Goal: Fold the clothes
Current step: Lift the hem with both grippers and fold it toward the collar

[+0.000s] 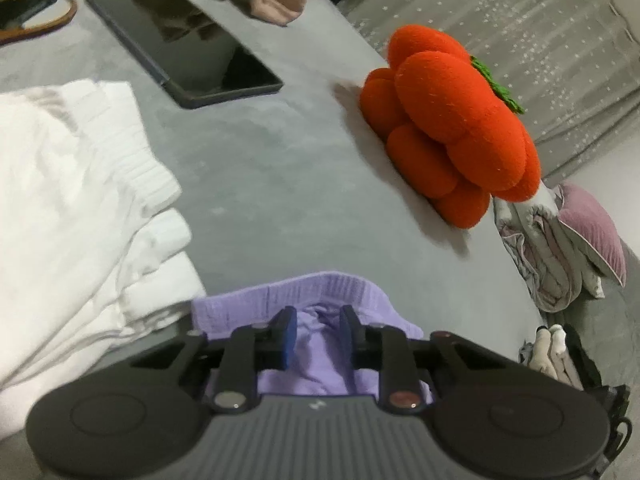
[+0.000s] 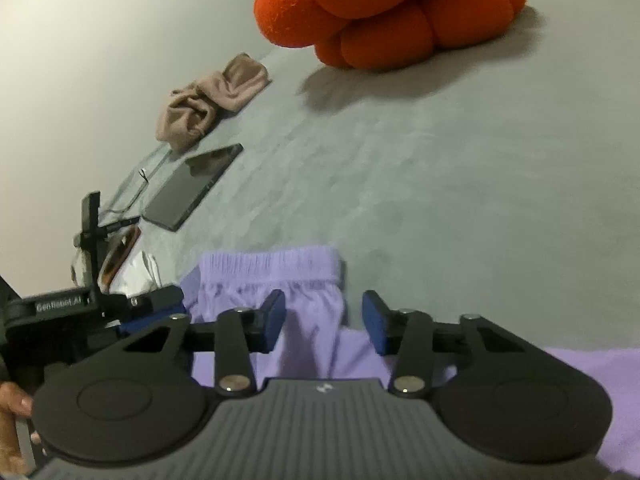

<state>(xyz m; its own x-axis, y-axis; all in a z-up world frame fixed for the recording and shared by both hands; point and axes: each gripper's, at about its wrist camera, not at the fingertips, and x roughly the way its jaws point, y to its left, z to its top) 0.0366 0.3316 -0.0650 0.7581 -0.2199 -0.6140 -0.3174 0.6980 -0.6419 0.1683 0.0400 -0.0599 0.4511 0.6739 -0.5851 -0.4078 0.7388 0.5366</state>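
A lilac garment with an elastic waistband lies on the grey bed, close in front of both grippers. My left gripper is shut on a bunched fold of it just behind the waistband. In the right wrist view the same garment spreads under my right gripper. That gripper's jaws stand apart over the waistband's right end, with the cloth between them and the pads off it. One of the left gripper's fingers shows at the garment's left edge, with a hand behind it.
White folded clothes lie to the left. An orange pumpkin cushion sits ahead on the right, a dark tablet ahead on the left, and a beige cloth beyond it. Crumpled clothes and a pink pillow lie past the bed's right edge.
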